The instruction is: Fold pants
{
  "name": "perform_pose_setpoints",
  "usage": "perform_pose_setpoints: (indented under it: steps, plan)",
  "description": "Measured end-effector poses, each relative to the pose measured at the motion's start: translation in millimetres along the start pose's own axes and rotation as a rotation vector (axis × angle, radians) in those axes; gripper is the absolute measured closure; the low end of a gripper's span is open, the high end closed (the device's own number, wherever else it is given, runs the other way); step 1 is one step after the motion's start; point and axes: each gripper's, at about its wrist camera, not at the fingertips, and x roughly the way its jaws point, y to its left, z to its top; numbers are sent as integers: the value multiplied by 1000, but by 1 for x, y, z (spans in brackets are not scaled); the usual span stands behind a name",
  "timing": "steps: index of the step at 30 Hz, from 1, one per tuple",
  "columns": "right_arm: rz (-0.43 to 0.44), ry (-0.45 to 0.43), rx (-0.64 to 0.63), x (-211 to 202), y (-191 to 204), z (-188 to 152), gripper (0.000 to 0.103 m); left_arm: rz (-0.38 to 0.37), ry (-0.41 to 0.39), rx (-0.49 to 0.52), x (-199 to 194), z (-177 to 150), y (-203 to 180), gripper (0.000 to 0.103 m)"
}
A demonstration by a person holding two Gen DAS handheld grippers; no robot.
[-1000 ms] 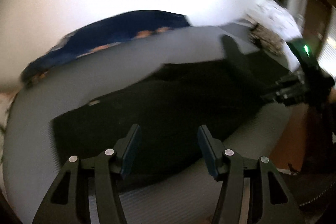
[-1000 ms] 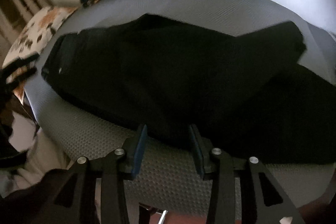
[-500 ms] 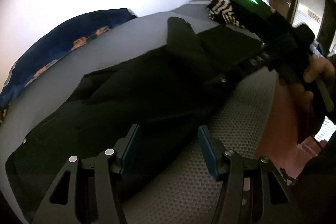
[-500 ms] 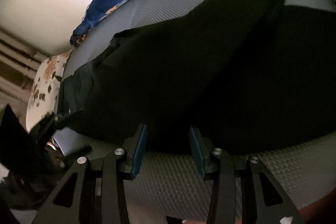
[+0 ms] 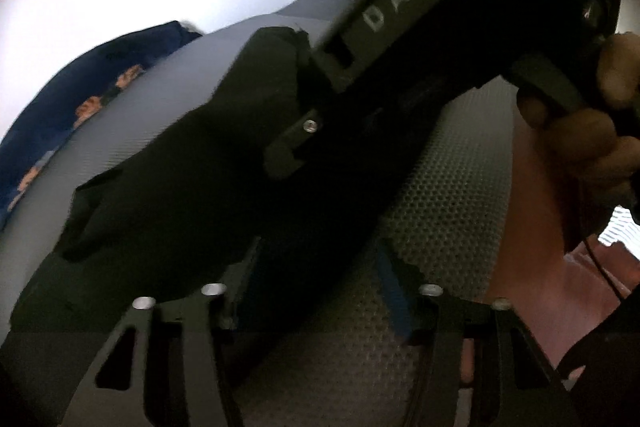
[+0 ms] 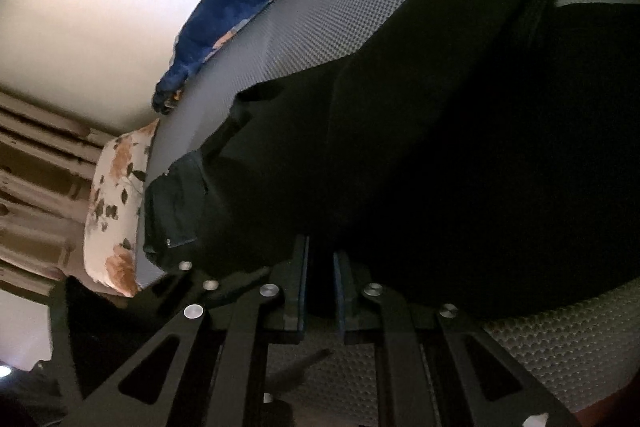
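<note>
The black pants (image 5: 192, 163) lie spread across a grey mesh-covered bed (image 5: 448, 211). My left gripper (image 5: 316, 267) is open, its blue pads on either side of the pants' near edge. The right gripper's black body (image 5: 420, 11) crosses the upper right of the left wrist view, held by a hand (image 5: 592, 131). In the right wrist view the pants (image 6: 440, 131) fill the middle, with the waistband (image 6: 176, 203) at the left. My right gripper (image 6: 320, 259) is shut on the pants' near edge, the fabric pinched between narrow pads.
A dark blue floral blanket (image 6: 256, 7) lies along the far side of the bed (image 6: 312, 15) by a white wall. A floral pillow (image 6: 112, 203) sits at the left end. The brown floor (image 5: 532, 291) shows past the bed's near edge.
My right gripper has closed on the pants' near edge. My left gripper has moved in close beside the right one, which now fills the upper right of its view.
</note>
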Motion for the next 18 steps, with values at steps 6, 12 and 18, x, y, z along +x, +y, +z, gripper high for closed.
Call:
perform_pose_setpoints:
  steps: [6, 12, 18]
  plan:
    - [44, -37, 24, -1, -20, 16, 89, -51, 26, -91, 9, 4, 15, 96]
    - [76, -128, 98, -8, -53, 64, 89, -77, 35, -132, 12, 6, 22, 97]
    - [41, -203, 181, -15, -93, 127, 89, -106, 43, -180, 14, 6, 32, 97]
